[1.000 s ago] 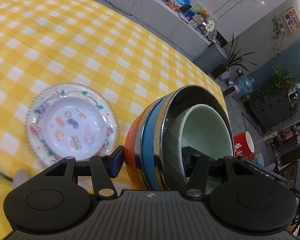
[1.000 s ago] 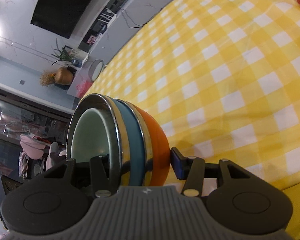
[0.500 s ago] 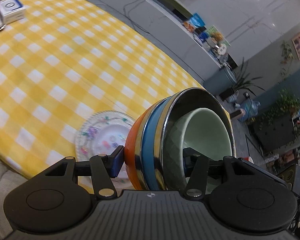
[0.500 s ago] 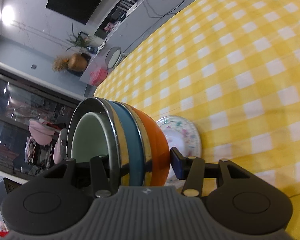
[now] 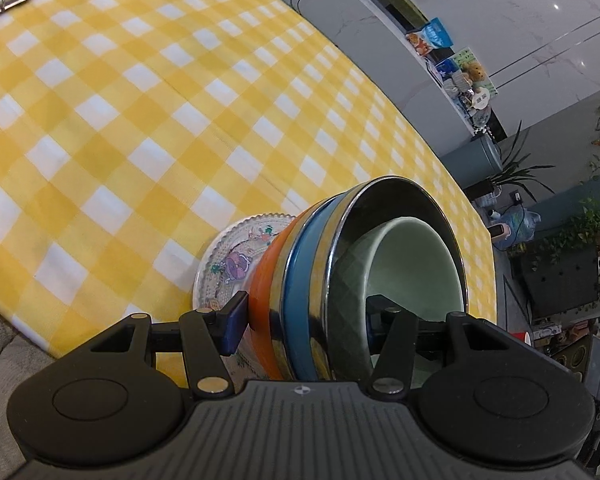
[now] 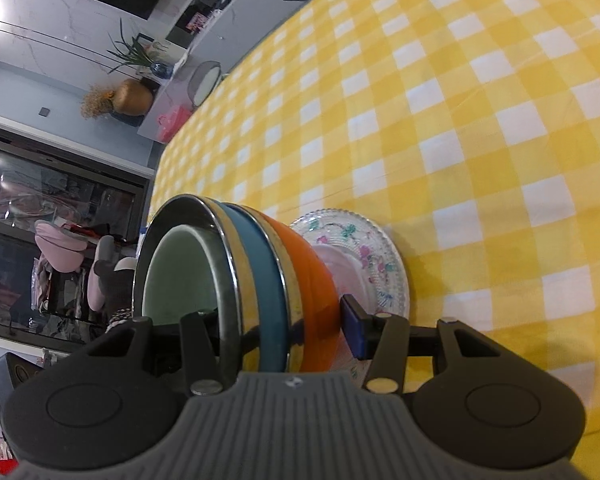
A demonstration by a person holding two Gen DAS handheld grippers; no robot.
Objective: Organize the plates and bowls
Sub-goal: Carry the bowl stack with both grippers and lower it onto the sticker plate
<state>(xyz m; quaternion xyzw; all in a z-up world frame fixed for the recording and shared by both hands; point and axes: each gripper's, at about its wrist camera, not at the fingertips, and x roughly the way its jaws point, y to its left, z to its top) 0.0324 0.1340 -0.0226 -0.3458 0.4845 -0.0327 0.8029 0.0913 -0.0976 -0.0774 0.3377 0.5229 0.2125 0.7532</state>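
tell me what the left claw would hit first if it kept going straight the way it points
Probably the patterned plate on the yellow checked tablecloth: the left claw, clamped on the nested bowls, points down at it. Depth is unclear.

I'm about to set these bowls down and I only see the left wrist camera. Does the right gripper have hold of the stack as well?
Observer: Yes. The right gripper is shut on the bowl stack, with one finger inside the green bowl and its blue pad against the orange bowl.
Operator: And the side of the plate that the bowls hide from me?
Observer: The right wrist view shows that rim of the patterned plate whole. Past it there is only the yellow checked tablecloth.
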